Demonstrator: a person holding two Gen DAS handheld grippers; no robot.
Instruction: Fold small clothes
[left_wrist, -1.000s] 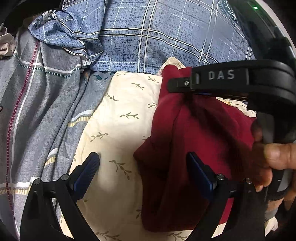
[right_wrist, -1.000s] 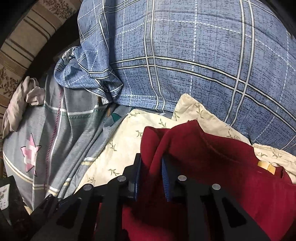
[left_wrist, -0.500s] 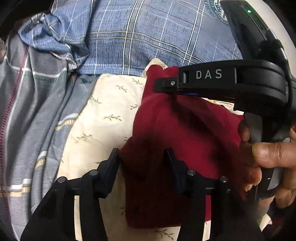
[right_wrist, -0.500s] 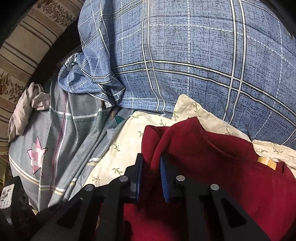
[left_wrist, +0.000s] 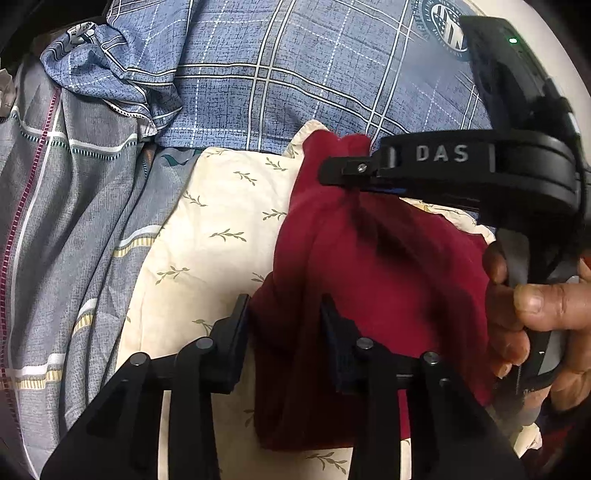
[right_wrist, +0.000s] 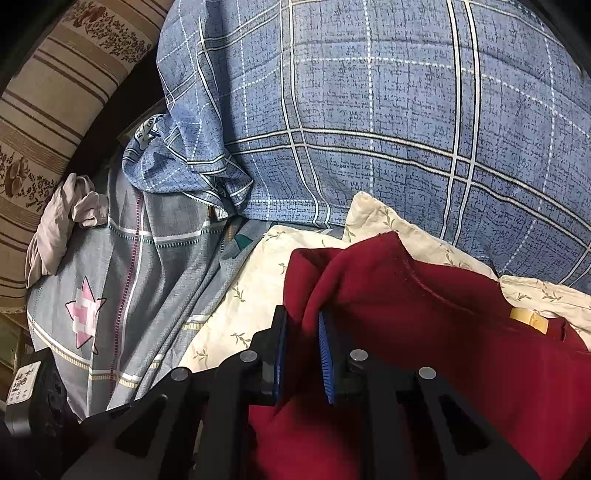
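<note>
A dark red garment (left_wrist: 388, 273) lies bunched on a cream leaf-print cloth (left_wrist: 221, 229). My left gripper (left_wrist: 284, 321) is shut on a thick fold at the garment's left edge. My right gripper (right_wrist: 301, 343) is shut on the garment's upper corner (right_wrist: 332, 273); it also shows in the left wrist view (left_wrist: 347, 177), reaching in from the right with a hand on its handle. A yellow label (right_wrist: 528, 319) shows at the garment's neck in the right wrist view.
A blue plaid quilt (right_wrist: 369, 110) is heaped behind the cream cloth. A grey striped sheet (right_wrist: 122, 288) with a pink star lies to the left. A beige crumpled cloth (right_wrist: 55, 229) and a striped floral pillow (right_wrist: 48, 96) sit at the far left.
My left gripper has closed from wide open onto the garment's left fold. The right gripper has kept its hold on the upper corner.
</note>
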